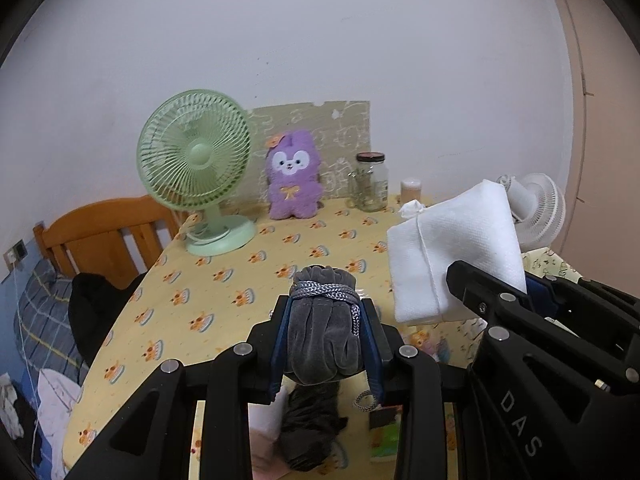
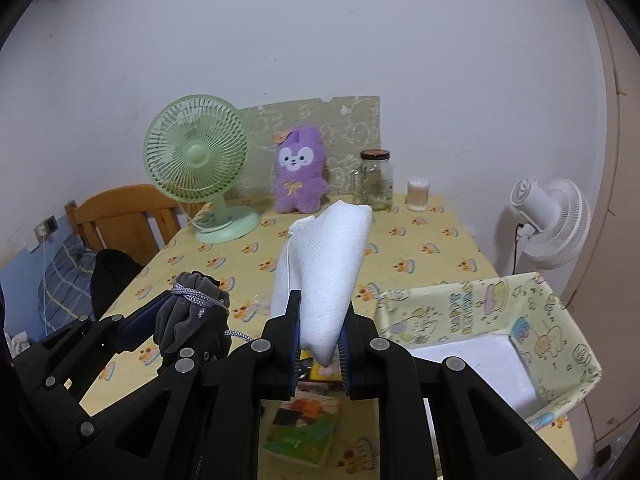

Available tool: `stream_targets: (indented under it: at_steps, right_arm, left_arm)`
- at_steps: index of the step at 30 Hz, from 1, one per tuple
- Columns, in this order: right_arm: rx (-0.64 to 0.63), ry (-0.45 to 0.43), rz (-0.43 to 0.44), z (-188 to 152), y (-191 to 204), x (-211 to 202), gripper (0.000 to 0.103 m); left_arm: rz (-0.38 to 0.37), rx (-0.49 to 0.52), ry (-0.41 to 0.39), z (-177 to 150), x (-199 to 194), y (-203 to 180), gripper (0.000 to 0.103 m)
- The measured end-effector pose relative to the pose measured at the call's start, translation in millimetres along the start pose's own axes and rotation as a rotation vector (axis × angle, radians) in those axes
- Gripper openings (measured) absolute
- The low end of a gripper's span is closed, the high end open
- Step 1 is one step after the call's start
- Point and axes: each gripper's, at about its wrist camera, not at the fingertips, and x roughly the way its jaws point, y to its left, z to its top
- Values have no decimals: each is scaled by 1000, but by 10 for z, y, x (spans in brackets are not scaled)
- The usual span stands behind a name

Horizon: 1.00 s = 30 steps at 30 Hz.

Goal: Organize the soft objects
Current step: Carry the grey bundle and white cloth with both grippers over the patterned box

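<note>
Above the yellow tablecloth [image 2: 436,240], grey pouch [image 1: 326,328] and white pouch [image 2: 324,276] both lifted, neither binned yet. Patterned storage box [image 2: 560,320] at right looks empty; purple plush [image 2: 300,172] untouched. Left gripper [image 1: 326,344] clamped on grey pouch, right gripper [image 2: 320,344] pinching white pouch's corner.

The letters "DAS" stand in pale print on the black arm of the right hand-held gripper [image 1: 486,280], seen from the left wrist view. The patterned box [image 2: 472,312] carries cartoon lettering on its inner wall, and the green booklet [image 2: 304,436] on the bench has a word on its cover; both are too blurred to read.
</note>
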Motion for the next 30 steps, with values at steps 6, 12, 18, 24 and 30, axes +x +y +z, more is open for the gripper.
stream_targets:
  at_steps: [6,12,18,24,30]
  right_arm:
    - [21,-21,-29,28,-211,-42,19]
    - [40,-22,-56,31,-476,-52,19]
    - [57,-21,-86,20,-745,-68,19]
    - [64,-26,-119,43,-981,-90,19]
    - [72,-29,-140,67,-1166,-93,19]
  left_arm:
    - [-26,21,-15,69,33,-201,33]
    - [-62,30,-13,123,111,-439,33]
    - [-99,51,-7,167,186,-708,33]
    - [-144,62,-7,236,251,-936,33]
    - [-173,72,-5,277,286,-1105,33]
